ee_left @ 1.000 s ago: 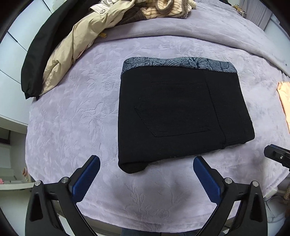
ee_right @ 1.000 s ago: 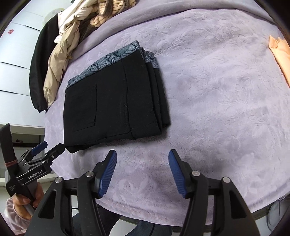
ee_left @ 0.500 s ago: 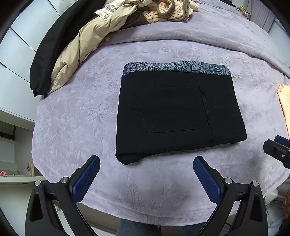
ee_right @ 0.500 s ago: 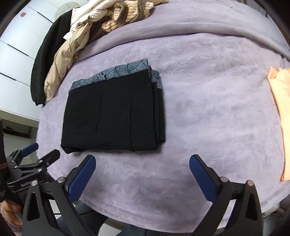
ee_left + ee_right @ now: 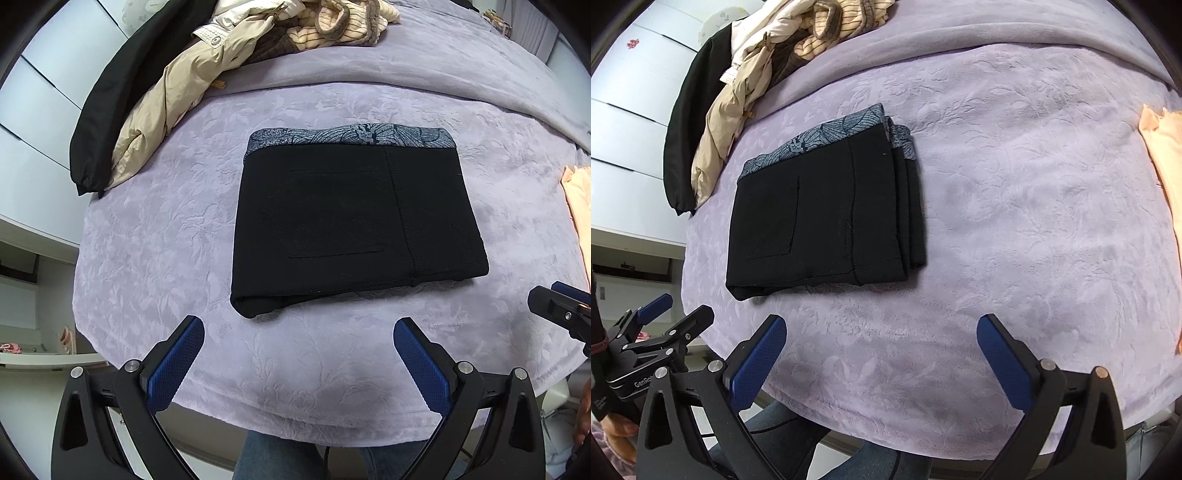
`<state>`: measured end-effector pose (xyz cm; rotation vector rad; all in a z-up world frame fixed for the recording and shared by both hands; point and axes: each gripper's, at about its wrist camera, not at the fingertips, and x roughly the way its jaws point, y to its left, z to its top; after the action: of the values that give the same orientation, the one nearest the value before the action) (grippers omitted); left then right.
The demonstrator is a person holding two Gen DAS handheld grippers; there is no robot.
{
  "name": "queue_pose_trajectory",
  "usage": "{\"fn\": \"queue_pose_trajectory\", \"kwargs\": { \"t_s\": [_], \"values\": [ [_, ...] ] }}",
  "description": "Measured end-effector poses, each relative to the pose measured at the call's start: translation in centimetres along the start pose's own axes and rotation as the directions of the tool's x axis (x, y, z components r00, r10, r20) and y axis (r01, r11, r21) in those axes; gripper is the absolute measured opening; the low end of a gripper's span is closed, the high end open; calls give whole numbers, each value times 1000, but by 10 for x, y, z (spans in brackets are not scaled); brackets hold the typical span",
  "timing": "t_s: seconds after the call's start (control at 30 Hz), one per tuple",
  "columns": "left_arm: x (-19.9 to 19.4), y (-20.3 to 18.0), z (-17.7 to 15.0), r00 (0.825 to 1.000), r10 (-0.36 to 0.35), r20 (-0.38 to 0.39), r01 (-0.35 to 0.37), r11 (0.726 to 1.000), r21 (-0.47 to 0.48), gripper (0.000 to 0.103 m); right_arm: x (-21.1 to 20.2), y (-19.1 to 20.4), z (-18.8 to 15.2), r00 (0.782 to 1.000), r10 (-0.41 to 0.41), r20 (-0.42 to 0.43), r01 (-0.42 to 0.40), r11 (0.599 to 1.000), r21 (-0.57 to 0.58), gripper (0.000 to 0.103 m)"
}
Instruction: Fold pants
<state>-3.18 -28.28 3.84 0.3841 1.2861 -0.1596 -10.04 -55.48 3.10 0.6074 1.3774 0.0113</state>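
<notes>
So the black pants [image 5: 354, 225] are sitting folded into a neat rectangle on the lilac blanket [image 5: 155, 258] that covers the bed, roughly mid-bed and closer to the near edge than the far one. The patterned grey waistband [image 5: 351, 137] runs along the far side of the stack, and you can see a back pocket outline on the top layer. From the right wrist view the folded layers are stacked up along the right edge.

Left gripper [image 5: 295, 363] hovers over the blanket just short of the near edge of the pants, jaws spread wide, nothing between them. Right gripper [image 5: 881, 360] is the same deal, spread as wide as it goes, empty, over bare blanket and off to the right of the pants.

Further out there's a pile of clothes [image 5: 236, 62] at the far left corner, with a beige jacket and a black garment hanging over the side. A peach cloth [image 5: 1163, 155] lies at the right edge.
</notes>
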Motion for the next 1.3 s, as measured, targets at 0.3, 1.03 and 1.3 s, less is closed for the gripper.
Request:
{"fn": "queue_pose_trajectory", "kwargs": {
  "t_s": [0.3, 1.03, 1.3],
  "values": [
    [-5, -5, -1, 1000, 5, -1, -5, 999, 34, 103, 0, -12, -8, 999, 36, 13, -37, 996, 79, 103],
    [7, 21, 4, 997, -69, -35, 65, 994, -85, 103, -9, -36, 1, 975, 212, 63, -218, 969, 118, 103],
    [-4, 36, 27, 997, -75, 7, 75, 994, -82, 103, 1, -36, 20, 967, 253, 31, -255, 962, 96, 103]
  ]
}}
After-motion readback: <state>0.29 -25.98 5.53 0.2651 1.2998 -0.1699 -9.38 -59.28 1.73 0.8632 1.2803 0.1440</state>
